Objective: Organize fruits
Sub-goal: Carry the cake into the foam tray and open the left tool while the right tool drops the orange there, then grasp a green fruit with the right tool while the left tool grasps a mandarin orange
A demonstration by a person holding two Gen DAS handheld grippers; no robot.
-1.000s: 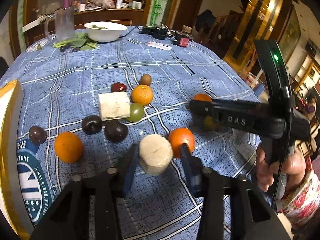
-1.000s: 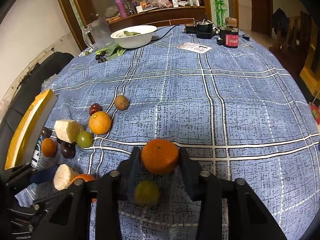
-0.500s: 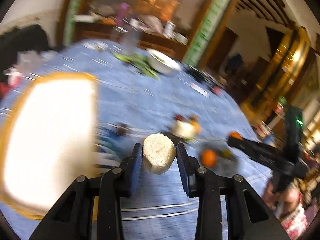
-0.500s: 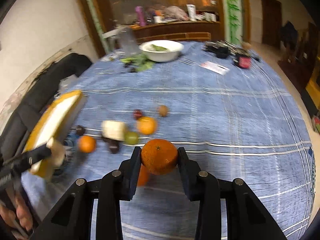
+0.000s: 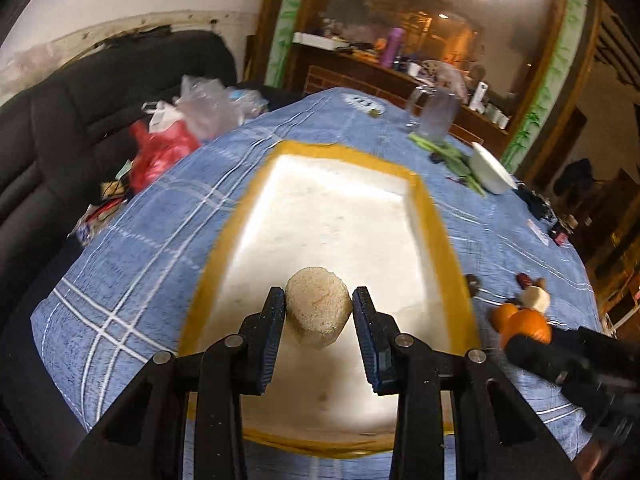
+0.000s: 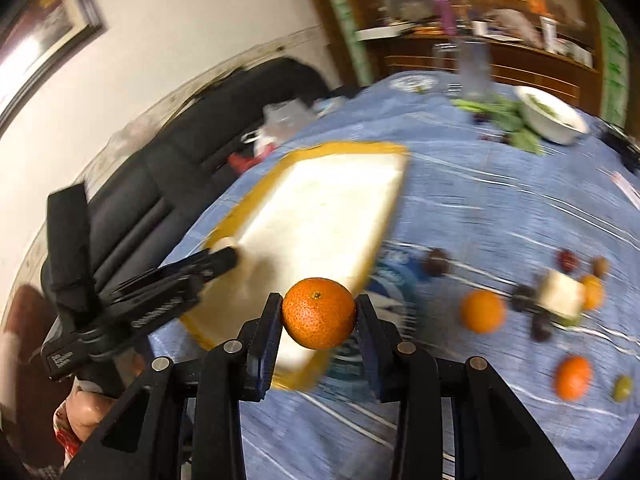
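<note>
**Two pieces in the air, tray bare, most of the fruit not yet moved**

The left gripper (image 5: 319,312) is clamped on a pale, fibrous cylinder of peeled fruit (image 5: 318,312), held by its sides between the two blue pads. Directly ahead of and beneath its fingers lies the yellow-rimmed tray (image 5: 430,216), whose white floor shows nothing lying in it. The chunk hangs over the near half of the tray, so the release looks close, though how high it sits above the floor cannot be read.

The right gripper (image 6: 319,314) is closed on an orange (image 6: 319,313), stem end up. From this tool the tray (image 6: 248,204) lies ahead and to the left, with its near corner just under the orange; the left gripper (image 6: 224,258) reaches over the tray's left rim.

As a judgement, the sorting is at an early stage: no piece rests in the tray, and two are in carriage. Off to the right of the right tool, on the blue checked cloth (image 6: 500,208), a cluster remains: another orange (image 6: 482,311), a cut pale block (image 6: 562,294), several dark plums (image 6: 436,262), a small orange near the right edge (image 6: 573,377) and a greenish fruit (image 6: 623,388) beside it. Motion blur hides the finer count. All of these would still need fetching.
</note>
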